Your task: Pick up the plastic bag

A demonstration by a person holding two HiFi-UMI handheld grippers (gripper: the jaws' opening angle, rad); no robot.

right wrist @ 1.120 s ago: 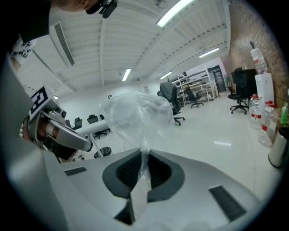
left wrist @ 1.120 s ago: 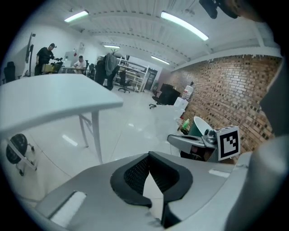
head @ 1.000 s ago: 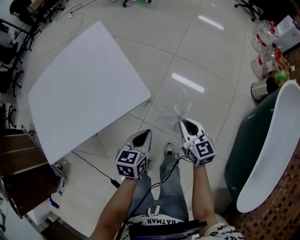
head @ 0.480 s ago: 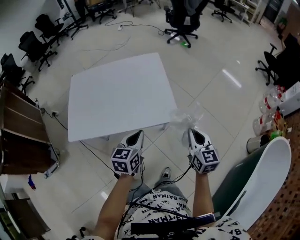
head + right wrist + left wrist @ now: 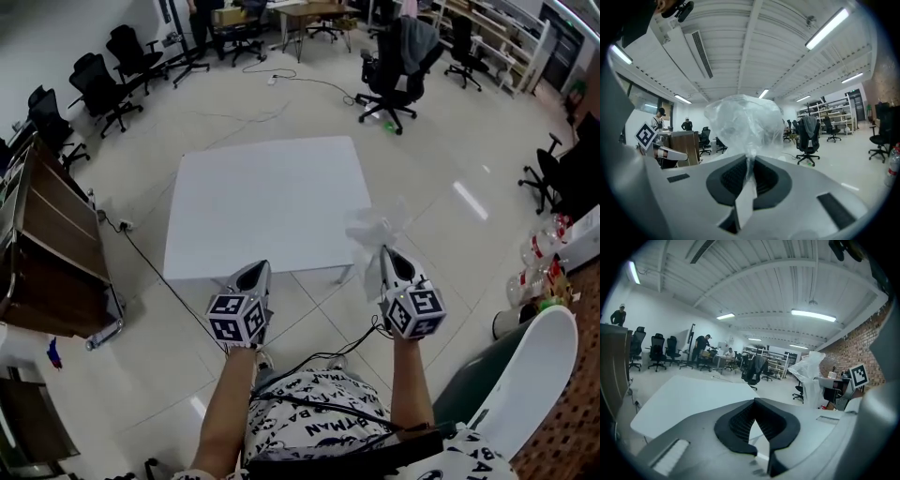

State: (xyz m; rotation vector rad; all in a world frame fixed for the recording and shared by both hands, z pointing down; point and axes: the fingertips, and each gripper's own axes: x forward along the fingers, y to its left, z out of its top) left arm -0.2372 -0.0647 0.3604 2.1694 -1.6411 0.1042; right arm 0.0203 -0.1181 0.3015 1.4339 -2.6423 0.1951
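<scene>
A crumpled clear plastic bag [image 5: 375, 229] sticks up from the tips of my right gripper [image 5: 383, 253], whose jaws are shut on its twisted neck. In the right gripper view the bag [image 5: 745, 123] billows above the closed right gripper [image 5: 750, 160] and hides much of the room behind it. My left gripper [image 5: 256, 272] is held level beside it, at the front edge of the white table [image 5: 267, 197]. In the left gripper view the tips of the left gripper [image 5: 755, 401] touch with nothing between them, and the bag [image 5: 809, 375] shows off to the right.
Office chairs [image 5: 127, 70] stand at the far left and another chair [image 5: 398, 61] beyond the table. A wooden desk [image 5: 47, 244] lies to the left, with a cable [image 5: 155, 277] across the floor. A white-rimmed green tub [image 5: 511, 384] and bottles [image 5: 548, 248] are at the right.
The view has swung from the floor toward the table and room. Both grippers now sit at the table's front edge, and the bag stays pinched in the right one.
</scene>
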